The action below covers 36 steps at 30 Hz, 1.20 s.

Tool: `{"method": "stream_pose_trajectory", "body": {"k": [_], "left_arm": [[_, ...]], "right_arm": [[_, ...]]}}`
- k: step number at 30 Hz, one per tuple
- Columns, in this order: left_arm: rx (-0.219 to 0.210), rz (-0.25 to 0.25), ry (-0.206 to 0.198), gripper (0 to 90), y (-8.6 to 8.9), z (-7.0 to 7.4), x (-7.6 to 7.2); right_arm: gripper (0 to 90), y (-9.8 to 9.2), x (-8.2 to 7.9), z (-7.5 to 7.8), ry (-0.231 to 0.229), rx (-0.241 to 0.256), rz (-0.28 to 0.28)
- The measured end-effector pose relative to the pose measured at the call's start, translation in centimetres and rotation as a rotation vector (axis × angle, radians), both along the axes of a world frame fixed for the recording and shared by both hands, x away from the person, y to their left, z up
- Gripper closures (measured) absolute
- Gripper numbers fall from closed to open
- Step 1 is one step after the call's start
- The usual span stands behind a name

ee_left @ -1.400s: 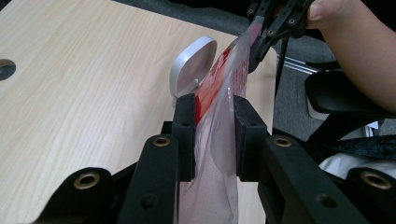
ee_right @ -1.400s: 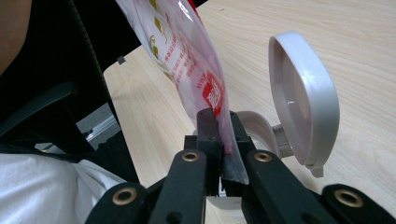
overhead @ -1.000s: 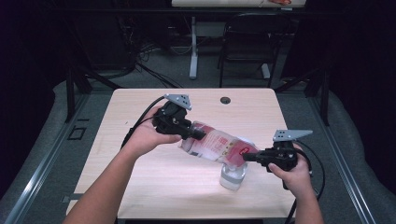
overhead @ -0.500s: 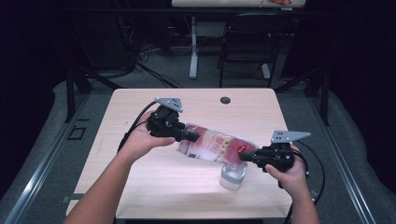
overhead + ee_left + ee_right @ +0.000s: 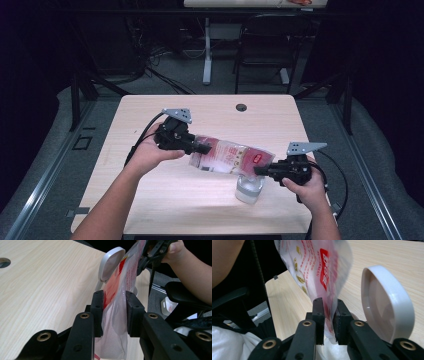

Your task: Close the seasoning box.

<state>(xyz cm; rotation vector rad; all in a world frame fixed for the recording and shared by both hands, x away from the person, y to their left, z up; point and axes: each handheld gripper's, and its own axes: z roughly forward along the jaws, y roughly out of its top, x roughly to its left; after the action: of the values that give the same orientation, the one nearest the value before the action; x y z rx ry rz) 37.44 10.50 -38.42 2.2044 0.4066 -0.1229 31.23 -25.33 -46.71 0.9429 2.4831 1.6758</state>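
So this looks like the pouring step: the left tongs and the right tongs have a red-and-clear plastic pouch stretched between them over the near right part of the worktop, slanting down from far left to near right. Both sets of jaws are nearly closed, each pinching a thin end of the pouch, the left on the upper end and the right on the lower corner. That lower corner hangs right over a small clear jar with a white flip lid standing open beside the mouth. From the right tongs' camera the corner looks like it's at or just inside the opening, but I can't tell if anything is actually coming out. My guess is the next move calls for lifting the left end higher so the contents slide down, while keeping the low corner steady over the jar so nothing spills on the wood. Compared with a second ago, the left hand has drifted a bit left and the right has dropped slightly, so the pouch looks pulled tauter.
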Motion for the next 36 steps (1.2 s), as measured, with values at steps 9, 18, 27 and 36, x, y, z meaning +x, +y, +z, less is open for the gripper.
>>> {"method": "stream_pose_trajectory", "body": {"k": [9,18,27,36], "left_arm": [[-0.015,0.002,0.004,71.9,0.8,-1.1,-0.1],[-0.030,0.005,0.017,72.4,1.5,-2.3,-0.2],[-0.015,0.019,0.012,71.5,2.1,-3.4,-0.6],[-0.050,0.031,0.034,71.0,3.1,-4.7,-1.0]], "right_arm": [[87.2,0.2,-0.1,0.3,-0.012,0.004,0.005],[89.4,0.5,-0.3,0.6,-0.030,-0.005,0.001],[90.0,0.9,-0.6,1.1,-0.057,-0.025,-0.020],[90.0,1.6,-1.1,1.9,-0.093,-0.034,-0.019]]}}
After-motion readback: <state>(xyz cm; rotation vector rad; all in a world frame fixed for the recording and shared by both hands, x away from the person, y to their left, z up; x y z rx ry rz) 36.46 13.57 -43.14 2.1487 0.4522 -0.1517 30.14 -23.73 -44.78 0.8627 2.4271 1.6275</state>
